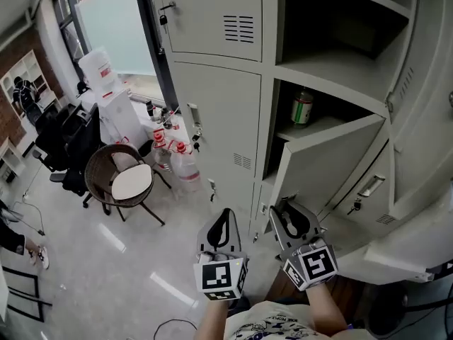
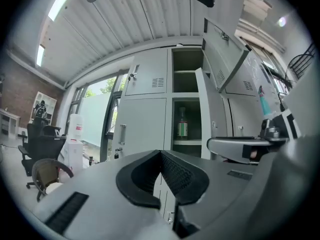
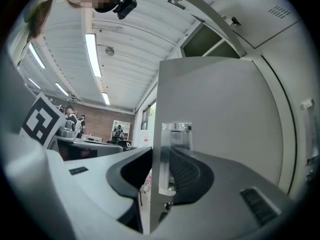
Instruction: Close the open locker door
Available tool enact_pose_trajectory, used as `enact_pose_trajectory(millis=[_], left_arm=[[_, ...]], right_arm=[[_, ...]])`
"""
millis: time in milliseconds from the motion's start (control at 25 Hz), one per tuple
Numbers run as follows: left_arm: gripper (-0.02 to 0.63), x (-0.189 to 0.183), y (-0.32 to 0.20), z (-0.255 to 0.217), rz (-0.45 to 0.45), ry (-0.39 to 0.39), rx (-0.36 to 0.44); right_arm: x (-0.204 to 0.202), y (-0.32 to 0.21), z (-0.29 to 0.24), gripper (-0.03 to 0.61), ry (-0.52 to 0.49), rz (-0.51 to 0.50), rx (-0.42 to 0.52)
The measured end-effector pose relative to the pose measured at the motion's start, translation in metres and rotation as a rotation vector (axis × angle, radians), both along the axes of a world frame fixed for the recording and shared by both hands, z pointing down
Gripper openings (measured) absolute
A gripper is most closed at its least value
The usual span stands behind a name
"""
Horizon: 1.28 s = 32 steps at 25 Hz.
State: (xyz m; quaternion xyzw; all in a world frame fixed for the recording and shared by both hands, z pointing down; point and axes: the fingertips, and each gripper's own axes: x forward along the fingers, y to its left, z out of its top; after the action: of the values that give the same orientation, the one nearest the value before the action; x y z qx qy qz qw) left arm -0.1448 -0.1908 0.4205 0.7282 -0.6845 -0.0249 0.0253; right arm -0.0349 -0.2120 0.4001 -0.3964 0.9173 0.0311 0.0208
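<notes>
Locker door point(image 1: 327, 165) stands half open in front of the middle compartment of the grey locker cabinet point(image 1: 219, 112). The right hand-held gripper point(image 1: 284, 207) grips its free edge between both jaws. Just beside it, the left hand-held gripper point(image 1: 226, 214) is closed and holds nothing. A bottle point(image 1: 302, 107) stands inside the compartment.

Daylight from the window point(image 1: 113, 27) and ceiling strip lights point(image 3: 92, 54) keeps all three views bright, with pale streaks of glare on the floor point(image 1: 170, 289) and deep shadow inside the open locker compartments point(image 1: 333, 34). Both gripper views bend strongly and darken to black at their round edges. The locker door point(image 3: 220, 124), close to the right lens, looks slightly soft, perhaps out of focus.
</notes>
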Motion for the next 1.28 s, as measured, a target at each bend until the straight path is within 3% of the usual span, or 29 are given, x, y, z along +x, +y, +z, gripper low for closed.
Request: enact_pose_trajectory(millis=[400,880,1280], left_arm=[[0.005,-0.038,-0.062,-0.001,0.126,-0.011,0.012],[0.005,-0.032,-0.105,0.010,0.243,0.000,-0.009],[0.005,-0.030,-0.115,0.006,0.271,0.002,-0.001]], right_arm=[[-0.028,-0.069,-0.001,0.094,-0.002,0.154,0.012],[-0.035,-0.132,0.000,0.077,0.011,0.263,0.024],[-0.030,-0.159,0.000,0.043,0.002,0.315,0.009]])
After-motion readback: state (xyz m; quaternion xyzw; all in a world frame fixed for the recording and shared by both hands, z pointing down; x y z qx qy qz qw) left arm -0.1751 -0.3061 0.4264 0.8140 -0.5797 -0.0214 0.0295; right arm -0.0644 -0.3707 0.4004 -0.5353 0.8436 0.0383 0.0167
